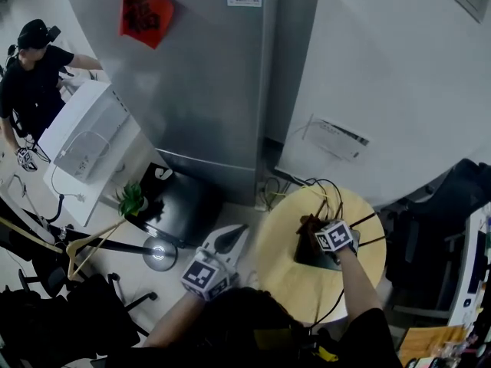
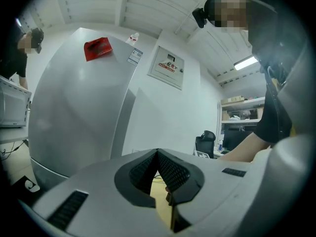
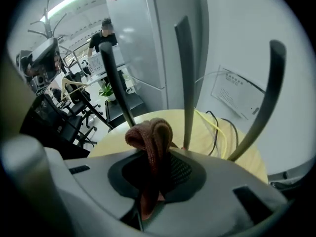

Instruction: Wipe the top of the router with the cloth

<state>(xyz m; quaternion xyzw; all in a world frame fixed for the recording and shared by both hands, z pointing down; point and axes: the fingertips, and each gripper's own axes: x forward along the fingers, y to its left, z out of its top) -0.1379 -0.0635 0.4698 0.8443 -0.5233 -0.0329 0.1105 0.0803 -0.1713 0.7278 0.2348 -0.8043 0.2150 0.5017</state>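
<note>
The black router (image 1: 308,254) sits on a round yellow table (image 1: 280,244), its thin antennas (image 3: 185,78) standing up. My right gripper (image 1: 316,231) hovers over the router's top and is shut on a reddish-brown cloth (image 3: 150,138). The cloth bulges out above the jaws in a folded loop, between the antennas. The router's body is hidden under the gripper in the right gripper view. My left gripper (image 1: 232,234) hangs off the table's left edge, away from the router. Its jaws (image 2: 157,156) are shut with nothing between them.
A tall grey fridge (image 1: 207,75) stands behind the table, with a white wall box (image 1: 337,138) to its right. Yellow and black cables (image 3: 223,132) trail over the table's far side. A potted plant (image 1: 132,199), chairs and a person (image 1: 31,60) are at the left.
</note>
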